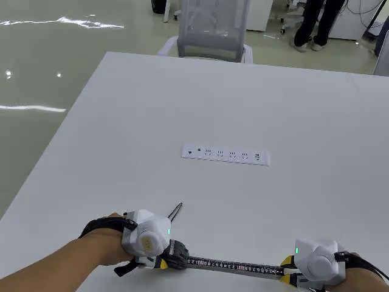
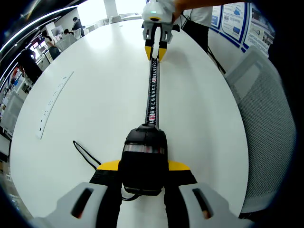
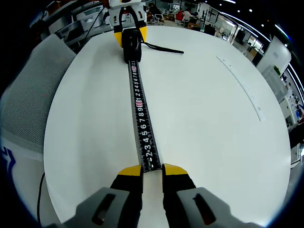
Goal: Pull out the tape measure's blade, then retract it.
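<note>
A black tape measure case (image 2: pixel 144 159) sits between the yellow-tipped jaws of my left gripper (image 2: pixel 144 167), which is shut on it. The case shows in the head view (image 1: pixel 177 255) at the table's near edge beside the left gripper (image 1: pixel 159 261). Its blade (image 3: pixel 141 114) runs out across the table, numbered side up, to my right gripper (image 3: pixel 152 169), which is shut on the blade's end. In the head view the blade (image 1: pixel 234 266) stretches between the case and the right gripper (image 1: pixel 287 272). The case's black wrist strap (image 1: pixel 175 212) trails on the table.
A white power strip (image 1: pixel 225 154) lies flat in the middle of the white table (image 1: pixel 182 103). A grey office chair (image 1: pixel 209 30) stands at the far edge, with a person's legs (image 1: pixel 316 21) behind it. Another grey chair (image 2: pixel 266 123) is close beside the grippers.
</note>
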Demonstrator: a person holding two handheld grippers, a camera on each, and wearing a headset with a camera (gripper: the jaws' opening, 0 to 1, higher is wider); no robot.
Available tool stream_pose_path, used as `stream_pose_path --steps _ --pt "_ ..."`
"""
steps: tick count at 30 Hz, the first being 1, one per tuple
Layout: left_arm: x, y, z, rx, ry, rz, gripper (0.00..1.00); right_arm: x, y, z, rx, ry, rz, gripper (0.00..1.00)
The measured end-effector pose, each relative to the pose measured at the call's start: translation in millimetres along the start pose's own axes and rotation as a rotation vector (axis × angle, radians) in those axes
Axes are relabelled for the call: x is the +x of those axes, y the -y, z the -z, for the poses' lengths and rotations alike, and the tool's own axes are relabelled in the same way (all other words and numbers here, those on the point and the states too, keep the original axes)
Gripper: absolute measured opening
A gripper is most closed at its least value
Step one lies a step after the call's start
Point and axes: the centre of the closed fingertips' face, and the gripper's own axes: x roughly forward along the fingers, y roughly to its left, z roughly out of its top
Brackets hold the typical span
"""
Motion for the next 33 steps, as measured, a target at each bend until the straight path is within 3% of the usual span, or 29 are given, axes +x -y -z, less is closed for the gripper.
stream_pose_path --steps 6,9,14,18,25,28,31,33 --pt "0.1 0.0 0.2 0.0 0.0 -0.001 0.3 -2.0 1.6 -0.6 -0.003 -0.005 0.012 0.15" --pt "0.8 -0.3 0.5 0.0 0.0 -0.001 0.3 -5.7 3.0 -11.7 -0.004 0.032 0.023 0.17" --pt "1.1 -0.3 0.3 -0.003 0.0 0.002 0.3 -10.1 12.1 -21.0 -0.013 0.054 0.055 0.37" --pt "1.2 -0.1 0.4 -0.002 -0.001 0.0 0.3 -13.2 18.3 -19.9 0.041 0.072 0.082 0.48" --pt "0.8 -0.3 0.1 -0.004 -0.003 0.0 0.3 -18.5 25.5 -13.3 0.13 0.083 0.145 0.85" --pt "1.8 -0.7 1.0 -0.003 -0.006 -0.001 0.3 -20.4 32.1 -8.3 0.117 0.07 0.188 0.91" --pt "1.6 -0.6 0.9 -0.003 -0.007 -0.001 0.3 -23.0 35.6 -9.4 0.168 0.091 0.201 1.0" --pt "1.7 -0.4 1.1 -0.003 -0.008 0.0 0.3 -24.4 37.5 -7.6 0.182 0.084 0.21 1.0"
